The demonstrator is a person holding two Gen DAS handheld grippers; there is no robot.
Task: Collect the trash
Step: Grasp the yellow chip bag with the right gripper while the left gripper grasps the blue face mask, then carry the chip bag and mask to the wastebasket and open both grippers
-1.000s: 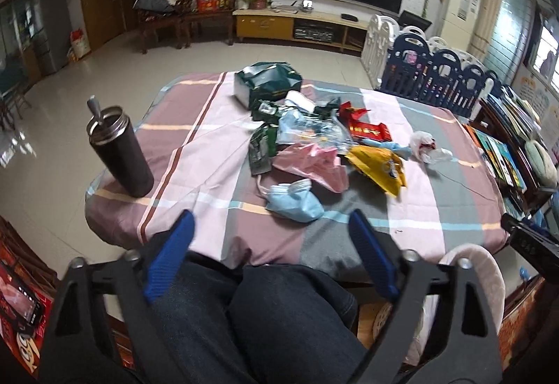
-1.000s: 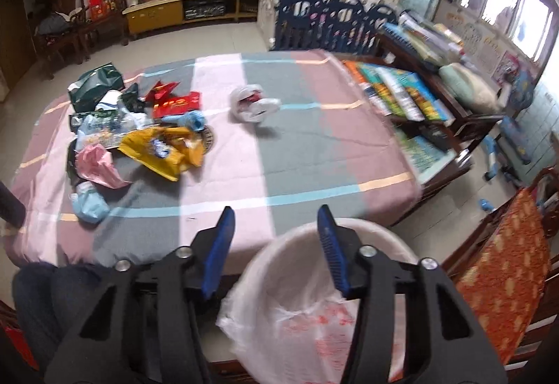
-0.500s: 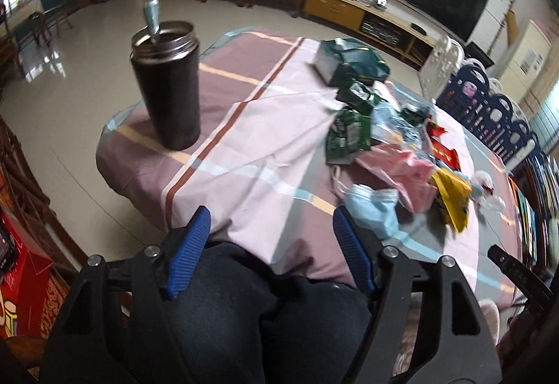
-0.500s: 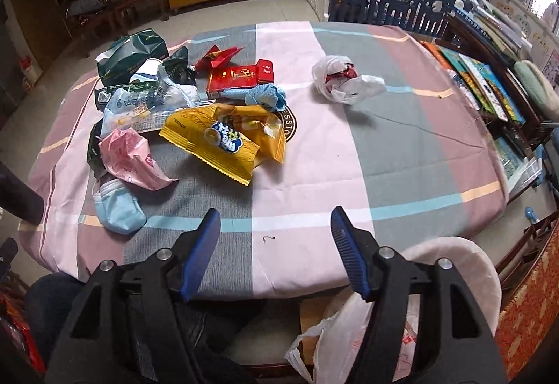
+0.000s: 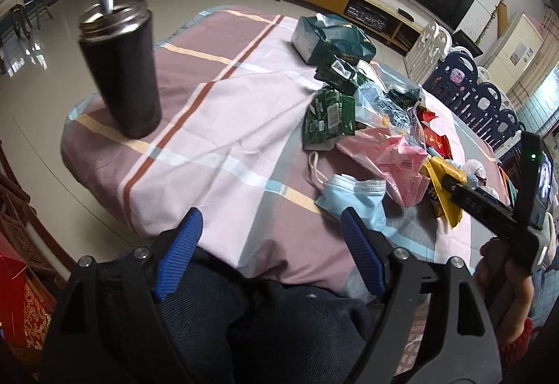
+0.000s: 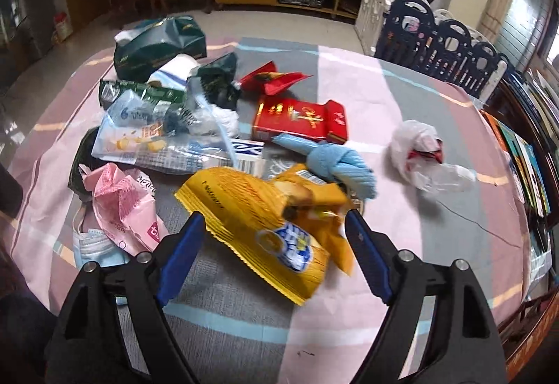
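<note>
The table fills most of both views under a checked cloth, and you sit at its near edge with your knees just under the overhang. The trash lies heaped on the middle and left of the cloth. The right half is nearly bare, so that is your open room for swinging across.

The tumbler stands upright close to the left corner, well apart from the heap. It looks like a keeper, so give it a wide berth: a sideways knock near that edge could send it off.

In the heap, the green bag sits farthest back, with the clear bag and red box in front of it. The yellow bag is nearest. It lies flat and slanted, its crimped edge towards you, probably the easiest first pick. Beside it are the pink bag and the mask, which almost reaches the table edge. The white bag lies alone on the right.

Your right gripper has just been opening. Its jaws stand apart, straddling the yellow bag without pressing it. Your left gripper is also spread wide and empty, above the near edge, with the mask just off its right finger.
</note>
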